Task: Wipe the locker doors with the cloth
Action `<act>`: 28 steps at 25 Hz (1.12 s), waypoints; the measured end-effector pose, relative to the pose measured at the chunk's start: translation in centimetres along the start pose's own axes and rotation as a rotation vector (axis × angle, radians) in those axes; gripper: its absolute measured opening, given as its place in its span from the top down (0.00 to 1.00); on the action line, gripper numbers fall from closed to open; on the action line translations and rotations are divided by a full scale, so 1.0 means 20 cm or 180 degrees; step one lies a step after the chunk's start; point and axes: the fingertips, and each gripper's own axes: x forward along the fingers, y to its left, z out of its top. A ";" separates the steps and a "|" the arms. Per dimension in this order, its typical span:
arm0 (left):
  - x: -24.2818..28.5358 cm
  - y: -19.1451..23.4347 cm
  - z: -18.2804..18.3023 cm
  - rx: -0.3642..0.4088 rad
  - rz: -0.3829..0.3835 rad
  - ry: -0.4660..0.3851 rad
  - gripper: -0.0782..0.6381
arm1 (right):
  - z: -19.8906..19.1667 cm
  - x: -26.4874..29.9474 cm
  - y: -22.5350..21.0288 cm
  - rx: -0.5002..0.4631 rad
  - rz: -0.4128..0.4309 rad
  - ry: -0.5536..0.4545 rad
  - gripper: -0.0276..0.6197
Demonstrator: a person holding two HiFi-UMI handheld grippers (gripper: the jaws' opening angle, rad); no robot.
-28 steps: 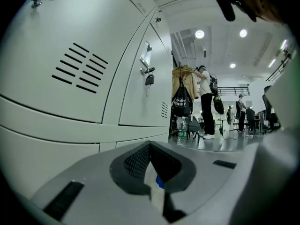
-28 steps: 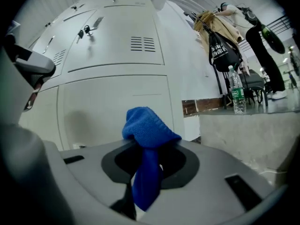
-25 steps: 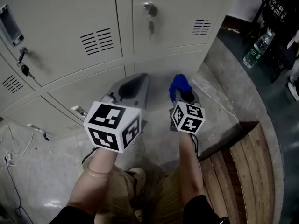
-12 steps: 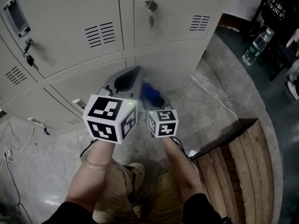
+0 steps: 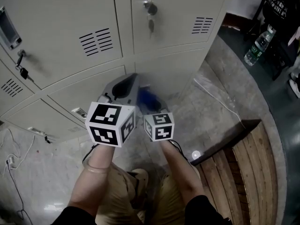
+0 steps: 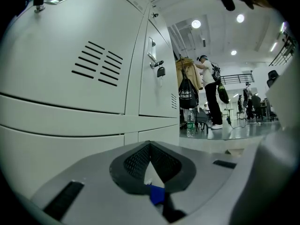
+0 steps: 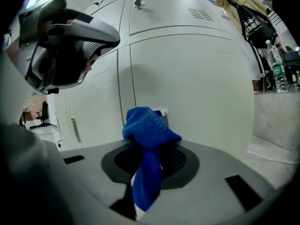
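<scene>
Working the bottom row, I'm guessing

Right gripper [image 7: 154, 146] is pinching the blue cloth [image 7: 149, 125] near a lower locker door [image 5: 89, 90]. Left gripper [image 6: 150, 146] is sitting pressed together, empty. Upper doors are probably waiting.

The blue cloth [image 7: 149, 130] is seen bunched and clamped in the right gripper [image 7: 151, 159], a tail hanging down, just before a lower locker door [image 7: 187, 88]; contact cannot be confirmed. The pale locker doors [image 5: 65, 22] are shut, upper ones vented.
</scene>
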 end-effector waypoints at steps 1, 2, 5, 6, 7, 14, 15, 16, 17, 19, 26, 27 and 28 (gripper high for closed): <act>0.01 0.01 -0.01 0.0003 0.0014 0.0001 0.88 | 0.00 0.01 -0.01 0.0014 -0.0006 -0.0001 0.82; 0.02 0.02 -0.02 -0.0001 0.0020 0.0005 0.88 | 0.00 0.02 -0.01 0.0026 -0.0008 -0.0009 0.82; 0.05 0.04 -0.03 -0.0049 -0.0009 0.0003 0.88 | 0.00 0.03 -0.02 -0.0023 0.0019 -0.0038 0.82; 0.05 0.04 -0.03 -0.0063 -0.0016 -0.0008 0.88 | 0.00 0.03 -0.02 -0.0068 0.0036 -0.0045 0.82; 0.06 0.04 -0.03 -0.0078 -0.0016 -0.0019 0.88 | 0.00 0.03 -0.02 -0.0112 0.0052 -0.0054 0.82; 0.10 0.03 -0.03 -0.0181 -0.0064 -0.0034 0.88 | -0.02 0.02 -0.11 -0.0052 -0.0081 -0.0090 0.82; 0.11 0.03 -0.03 -0.0168 -0.0078 -0.0028 0.88 | -0.02 0.02 -0.15 -0.0007 -0.0141 -0.0089 0.82; 0.11 0.02 -0.03 -0.0166 -0.0083 -0.0025 0.88 | -0.03 0.01 -0.18 0.0042 -0.0186 -0.0086 0.82; 0.11 0.02 -0.03 -0.0176 -0.0082 -0.0022 0.88 | -0.03 0.01 -0.22 0.0079 -0.0216 -0.0086 0.82; 0.12 0.02 -0.04 -0.0213 -0.0090 -0.0018 0.88 | -0.02 0.01 -0.27 0.0093 -0.0274 -0.0100 0.82; 0.16 -0.01 -0.03 -0.0239 -0.0150 -0.0024 0.88 | -0.02 0.00 -0.33 -0.0127 -0.0241 -0.0143 0.82; 0.17 0.00 -0.03 -0.0275 -0.0153 -0.0031 0.88 | -0.02 0.00 -0.35 -0.0121 -0.0266 -0.0139 0.82; 0.18 -0.01 -0.03 -0.0301 -0.0159 -0.0039 0.88 | -0.03 0.00 -0.37 -0.0095 -0.0304 -0.0133 0.82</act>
